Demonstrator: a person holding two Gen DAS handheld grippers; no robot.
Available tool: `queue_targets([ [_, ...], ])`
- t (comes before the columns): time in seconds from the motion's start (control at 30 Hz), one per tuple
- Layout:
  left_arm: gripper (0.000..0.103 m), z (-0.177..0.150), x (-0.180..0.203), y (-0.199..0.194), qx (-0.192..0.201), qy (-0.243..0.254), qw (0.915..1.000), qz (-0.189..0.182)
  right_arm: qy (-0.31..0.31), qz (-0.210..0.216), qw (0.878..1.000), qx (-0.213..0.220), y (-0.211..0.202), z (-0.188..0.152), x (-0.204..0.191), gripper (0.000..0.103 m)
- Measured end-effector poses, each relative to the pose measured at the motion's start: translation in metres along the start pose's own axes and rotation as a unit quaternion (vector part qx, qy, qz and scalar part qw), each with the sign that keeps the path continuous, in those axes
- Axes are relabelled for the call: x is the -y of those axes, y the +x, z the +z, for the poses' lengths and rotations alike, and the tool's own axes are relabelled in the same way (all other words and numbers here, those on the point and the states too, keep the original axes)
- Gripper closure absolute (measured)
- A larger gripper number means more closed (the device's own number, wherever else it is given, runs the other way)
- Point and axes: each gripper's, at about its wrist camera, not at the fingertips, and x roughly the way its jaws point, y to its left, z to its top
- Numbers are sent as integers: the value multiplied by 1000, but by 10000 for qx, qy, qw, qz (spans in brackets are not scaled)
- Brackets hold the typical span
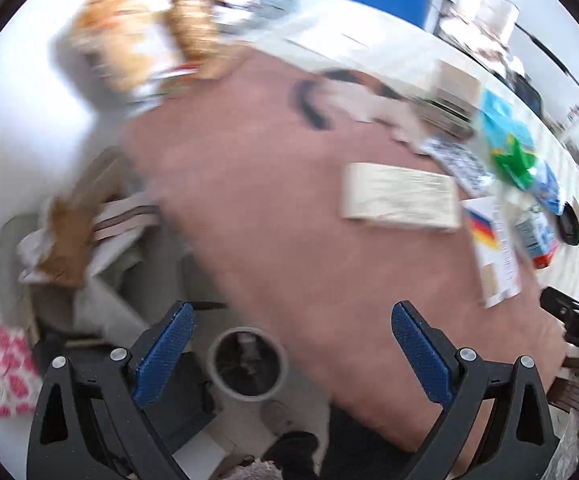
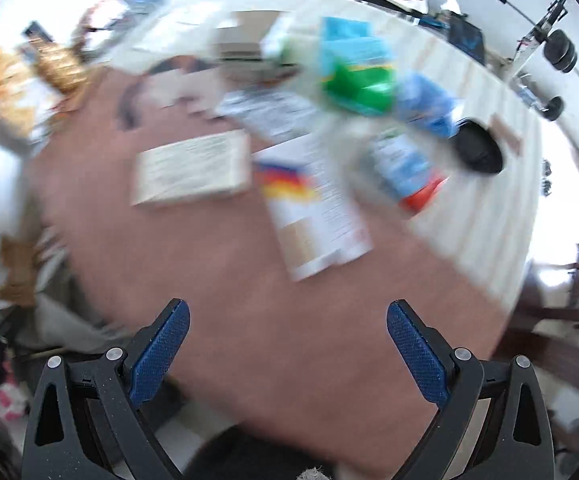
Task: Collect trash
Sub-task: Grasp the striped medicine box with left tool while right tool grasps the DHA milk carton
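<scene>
Left wrist view: left tongs (image 1: 291,354) stand apart, holding nothing, hovering off the near left edge of the table (image 1: 273,216) above a bin (image 1: 248,364) on the floor. The trash lies ahead and to the right: a flat pale packet (image 1: 400,197) mid-table, long axis running across the tongs' line; beyond it toward the right edge, a white leaflet (image 1: 493,248), a bottle (image 1: 535,234) and a green-blue wrapper (image 1: 509,146). Part of the other tool shows at the right edge of the view. Picture is motion-blurred.

Right wrist view: right tongs (image 2: 288,354) also stand apart and empty, over the near edge of the table (image 2: 297,320). The leaflet (image 2: 315,204) lies straight ahead, long axis nearly along the tongs' line; the packet (image 2: 191,172) lies ahead-left, crosswise. Bottle (image 2: 407,172) and wrapper (image 2: 359,76) sit further back, toward the right edge.

Judgement: right hand is nearer the leaflet and squarer to it; left is better placed over the bin
</scene>
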Motion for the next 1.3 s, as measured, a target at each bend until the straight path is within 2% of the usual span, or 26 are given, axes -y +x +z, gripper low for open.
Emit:
queue_targets([
  [0.17,2,44,91,53,-709,57,9958,-571,-55,-543,9984,-177,50,63,71,3],
  [0.33,3,57,147,89,-1198,216,9899,-730,-402,-567,9965,-472,101,95,95,4],
  [0.37,3,58,155,94,-1270,262,9889,-731,-491,-512,9960,-541,111,99,97,8],
  [0.4,3,59,161,99,-1327,299,9879,-750,-524,-473,9959,-560,120,103,96,24],
  [0.43,3,59,168,104,-1394,340,9869,-734,-537,-398,9961,-568,124,104,98,27],
  [0.53,3,61,181,112,-1521,359,9844,-812,-379,-258,9977,-497,123,105,109,36],
  [0.63,3,63,196,118,-1592,398,9822,-916,364,-147,9974,-607,120,100,141,38],
  [0.77,3,61,229,127,-1772,580,9772,-1019,1517,-256,9853,-740,112,78,196,39],
  [0.87,3,57,252,138,-1936,750,9735,-962,1918,-336,9776,-795,110,62,222,40],
  [0.97,4,53,268,142,-1885,923,9747,-768,2059,-314,9743,-856,111,51,237,40],
  [1.0,17,51,271,140,-1805,1008,9760,-685,2059,-314,9741,-876,112,50,239,40],
  [1.03,21,49,274,138,-1736,1116,9766,-604,2070,-276,9738,-902,113,48,242,40],
  [1.1,22,42,278,134,-1679,1326,9745,-671,2001,-201,9747,-973,117,48,248,39],
  [1.17,22,28,282,128,-1655,1553,9716,-663,1887,-165,9770,-983,116,49,252,33],
  [1.3,21,3,281,124,-1681,1904,9657,-539,1511,-356,9841,-862,117,58,237,30],
])
